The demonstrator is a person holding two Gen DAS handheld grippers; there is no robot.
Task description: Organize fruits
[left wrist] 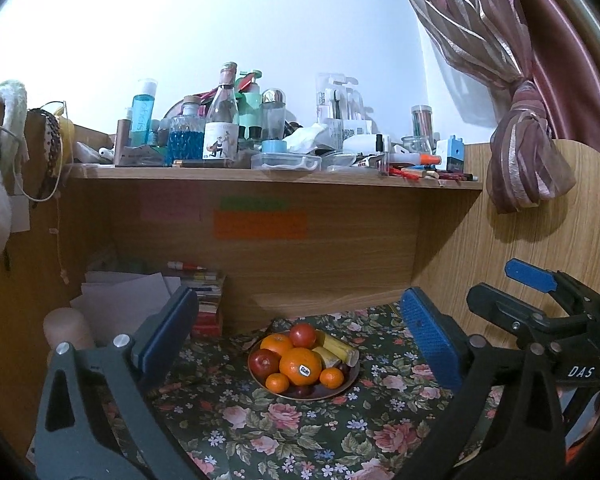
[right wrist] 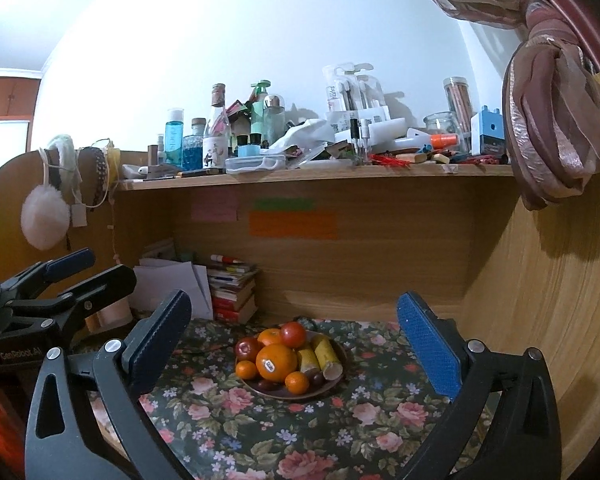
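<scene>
A brown plate [left wrist: 350,383] [right wrist: 337,382] on the floral tablecloth holds a big stickered orange [left wrist: 300,365] [right wrist: 276,362], a second orange [left wrist: 276,344], two small tangerines [left wrist: 277,383], a red apple [left wrist: 264,363] [right wrist: 247,349], a red tomato [left wrist: 302,335] [right wrist: 293,335], banana pieces [left wrist: 342,350] [right wrist: 327,354] and dark grapes [right wrist: 317,379]. My left gripper [left wrist: 300,344] is open and empty, back from the plate. My right gripper [right wrist: 296,344] is open and empty, also back from it. The right gripper also shows at the left wrist view's right edge [left wrist: 540,292].
The floral tablecloth [left wrist: 300,432] covers the desk. Stacked books [right wrist: 232,292] and papers [left wrist: 120,300] stand at the back left. A wooden side panel [right wrist: 540,320] closes the right. A cluttered shelf [left wrist: 276,174] of bottles hangs above. A tied curtain [right wrist: 552,128] hangs on the right.
</scene>
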